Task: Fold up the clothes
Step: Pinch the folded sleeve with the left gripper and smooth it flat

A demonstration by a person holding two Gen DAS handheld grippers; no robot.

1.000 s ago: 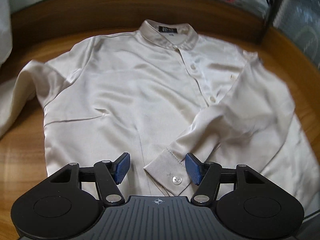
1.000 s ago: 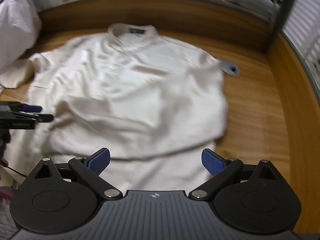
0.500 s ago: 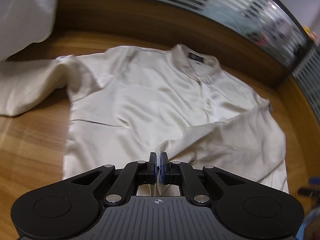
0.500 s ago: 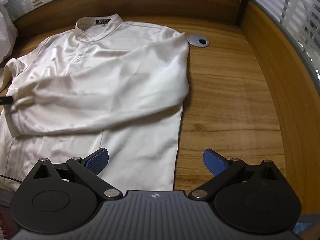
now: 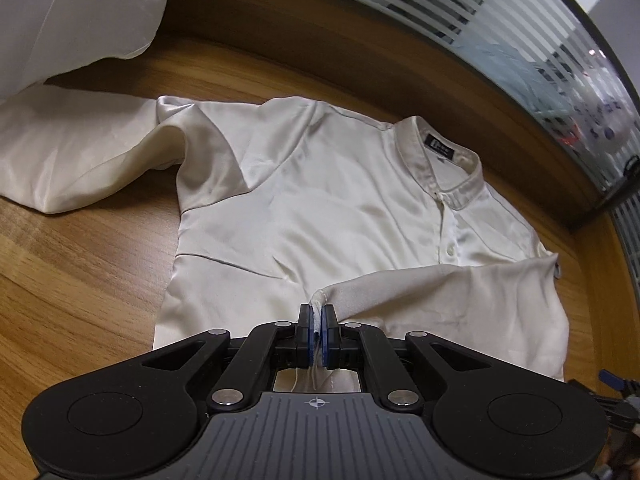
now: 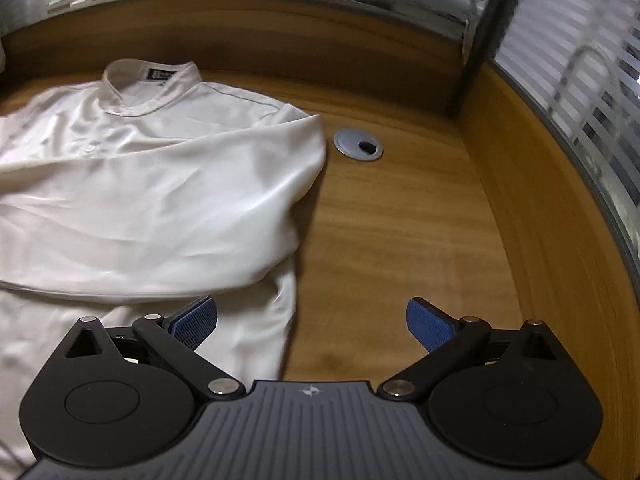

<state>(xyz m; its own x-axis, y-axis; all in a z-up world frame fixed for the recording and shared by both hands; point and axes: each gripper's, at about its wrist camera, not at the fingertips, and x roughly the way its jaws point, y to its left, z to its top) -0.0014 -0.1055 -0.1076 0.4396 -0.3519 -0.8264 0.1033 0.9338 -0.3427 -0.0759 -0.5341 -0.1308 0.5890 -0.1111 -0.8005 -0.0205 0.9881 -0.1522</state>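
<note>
The wooden surface (image 6: pixel 400 216) fills most of both views, with a raised wooden edge and striped glass behind it. On it lies the cream shirt (image 5: pixel 340 208), front side up and buttoned, its collar (image 5: pixel 440 164) toward the far edge, so the long axis runs from the camera side to the back. In the right wrist view the left part of the shirt is cut off by the frame, and its lower hem is hidden behind the gripper body. One sleeve (image 5: pixel 460 300) is folded across the chest; the other sleeve (image 5: pixel 80 160) lies stretched out to the side, and its end is out of the frame. A second white cloth (image 5: pixel 72 12) is at the top left corner, only partly visible. A round grey cable cover (image 6: pixel 358 144) sits in the surface beside the shirt's shoulder. The left gripper (image 5: pixel 318 332) has its fingers pressed together, pinching the cuff end of the folded sleeve. The right gripper (image 6: pixel 312 320) has its fingers spread wide over the shirt's side edge, with nothing held.
</note>
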